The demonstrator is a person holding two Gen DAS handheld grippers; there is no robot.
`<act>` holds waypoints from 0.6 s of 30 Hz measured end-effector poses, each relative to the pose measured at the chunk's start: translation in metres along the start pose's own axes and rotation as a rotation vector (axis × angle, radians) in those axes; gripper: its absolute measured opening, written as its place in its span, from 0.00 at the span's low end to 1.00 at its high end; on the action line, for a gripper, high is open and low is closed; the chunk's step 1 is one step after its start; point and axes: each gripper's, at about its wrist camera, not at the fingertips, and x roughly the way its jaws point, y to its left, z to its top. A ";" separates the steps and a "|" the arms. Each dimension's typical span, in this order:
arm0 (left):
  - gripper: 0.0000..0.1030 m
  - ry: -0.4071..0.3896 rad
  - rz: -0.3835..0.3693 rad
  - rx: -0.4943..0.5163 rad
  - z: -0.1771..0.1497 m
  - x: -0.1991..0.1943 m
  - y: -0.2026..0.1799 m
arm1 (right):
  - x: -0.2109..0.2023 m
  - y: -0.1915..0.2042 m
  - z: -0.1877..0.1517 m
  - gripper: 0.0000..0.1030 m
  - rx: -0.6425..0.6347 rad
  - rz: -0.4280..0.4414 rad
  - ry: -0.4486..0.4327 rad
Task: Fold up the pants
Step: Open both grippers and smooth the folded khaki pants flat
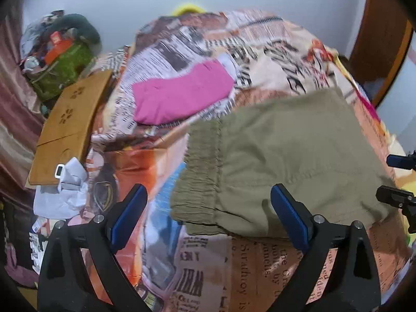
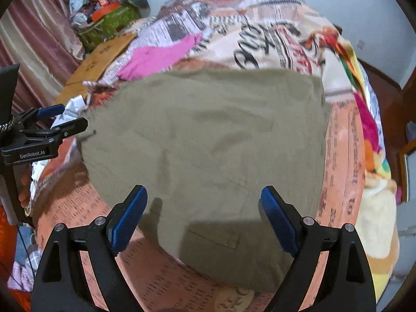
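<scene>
Olive-green pants (image 1: pixel 283 161) lie folded flat on a bed with a newspaper-print sheet (image 1: pixel 208 267); the elastic waistband (image 1: pixel 200 171) is at their left end. They fill the middle of the right wrist view (image 2: pixel 208 150). My left gripper (image 1: pixel 208 215) is open and empty, hovering above the waistband end. My right gripper (image 2: pixel 204 215) is open and empty above the pants' near edge. The left gripper also shows at the left of the right wrist view (image 2: pixel 52 122), and the right gripper at the right edge of the left wrist view (image 1: pixel 400 182).
A folded pink garment (image 1: pixel 182 93) lies on the bed beyond the pants. A wooden board (image 1: pixel 70 127), crumpled white paper (image 1: pixel 65 189) and a green bag with clutter (image 1: pixel 62 70) sit at the left. A wooden headboard (image 1: pixel 379 39) stands at the right.
</scene>
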 end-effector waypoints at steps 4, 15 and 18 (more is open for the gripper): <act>0.94 -0.010 -0.034 -0.067 -0.001 -0.005 0.015 | 0.001 0.011 0.011 0.85 0.004 -0.002 -0.056; 0.94 0.150 -0.229 -0.228 -0.023 0.027 0.038 | 0.050 0.027 0.009 0.87 -0.054 -0.027 0.046; 0.94 0.195 -0.300 -0.260 -0.029 0.033 0.035 | 0.052 0.021 0.009 0.90 -0.036 -0.008 0.056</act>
